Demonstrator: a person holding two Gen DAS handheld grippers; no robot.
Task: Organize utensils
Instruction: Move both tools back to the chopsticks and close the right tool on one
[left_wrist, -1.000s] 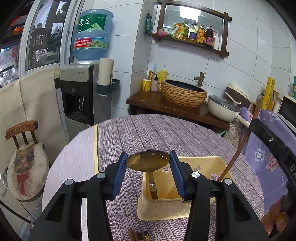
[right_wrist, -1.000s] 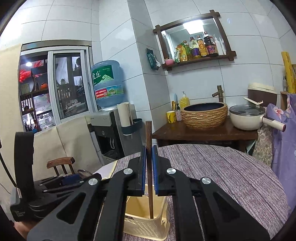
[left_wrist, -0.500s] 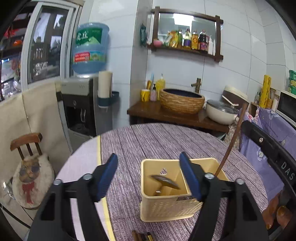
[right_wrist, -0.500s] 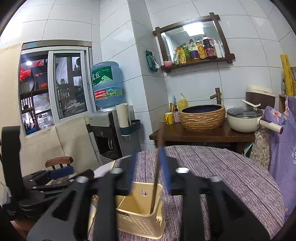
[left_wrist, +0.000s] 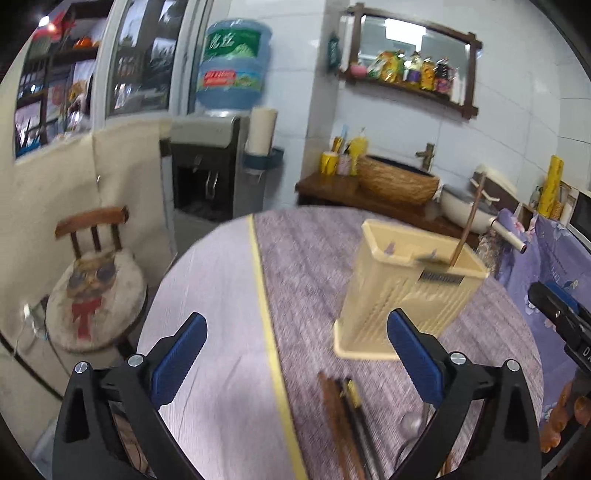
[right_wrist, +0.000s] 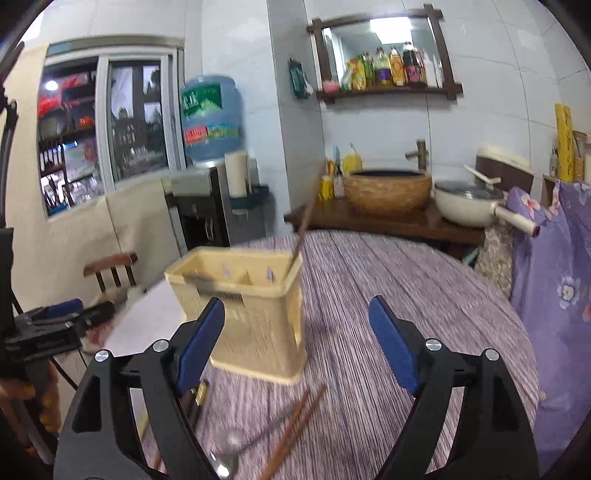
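both grippers, left gripper (left_wrist: 295, 354) and right gripper (right_wrist: 297, 339), had just opened their fingers, empty, before the yellow holder (left_wrist: 406, 291) on the tabletop (left_wrist: 295, 258).

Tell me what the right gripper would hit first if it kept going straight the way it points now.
Probably the purple tablecloth, just right of the yellow utensil basket. The open right gripper holds nothing; depth is hard to judge, so its left finger might clip the basket.

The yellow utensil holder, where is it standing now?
The yellow utensil holder stands upright on the purple tablecloth, in the right wrist view just left of centre. Loose chopsticks lie on the cloth in front of it.
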